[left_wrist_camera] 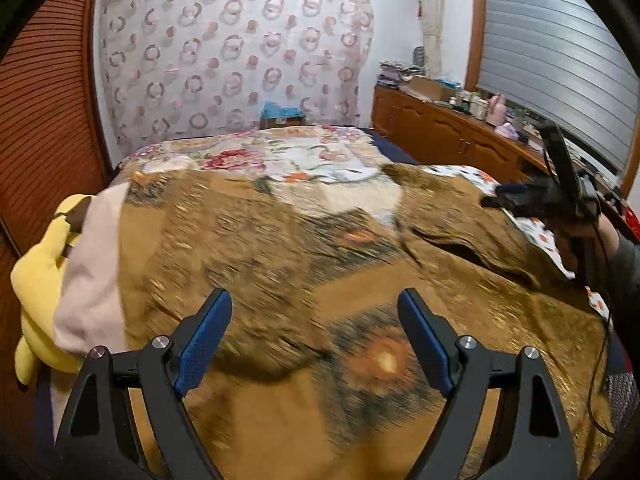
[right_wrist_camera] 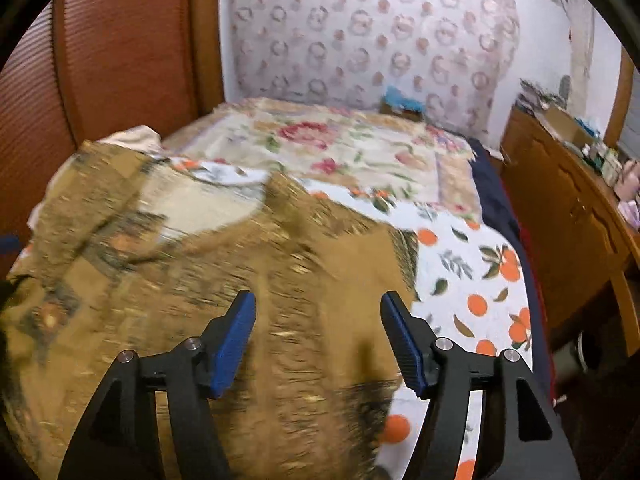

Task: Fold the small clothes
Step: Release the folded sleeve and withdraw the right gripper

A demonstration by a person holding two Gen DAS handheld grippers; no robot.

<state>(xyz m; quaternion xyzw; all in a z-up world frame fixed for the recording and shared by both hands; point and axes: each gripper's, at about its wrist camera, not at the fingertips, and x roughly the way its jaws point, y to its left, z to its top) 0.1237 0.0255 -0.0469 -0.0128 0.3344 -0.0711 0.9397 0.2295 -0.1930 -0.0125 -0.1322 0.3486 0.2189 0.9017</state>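
- Garment (left_wrist_camera: 304, 280): a brown patterned cloth with dark bands and orange medallions, spread over the bed (right_wrist_camera: 472, 264). It covers most of the near half of the bed; the orange-print sheet shows bare along its right edge.
- A pale cream panel of the garment (right_wrist_camera: 200, 204) lies toward the far side of the cloth. Whether this is a lining or a turned-back flap cannot be told through the motion blur.
- Left gripper (left_wrist_camera: 316, 320): jaws wide apart, holding nothing, hovering above the near middle of the garment.
- Right gripper (right_wrist_camera: 318, 316): jaws also wide, nothing between the blue pads, poised over the garment's right portion, just inside its edge by the orange-print sheet.
- In the left view the right gripper shows at the garment's far right margin, well apart from the left one.
- Yellow plush toy (left_wrist_camera: 40, 280) and a pink cloth (left_wrist_camera: 92, 264) sit at the garment's left edge.
- Step in hand, as judged: garment laid out, no grasp made, folding proper not yet begun.
- Next move likely calls for each tool to drop to an edge or corner of the garment, close on a single layer, and lift evenly so the cloth does not bunch.
- Risk: the ridge wrinkle on the garment's right side (left_wrist_camera: 460, 240) may carry into the fold.
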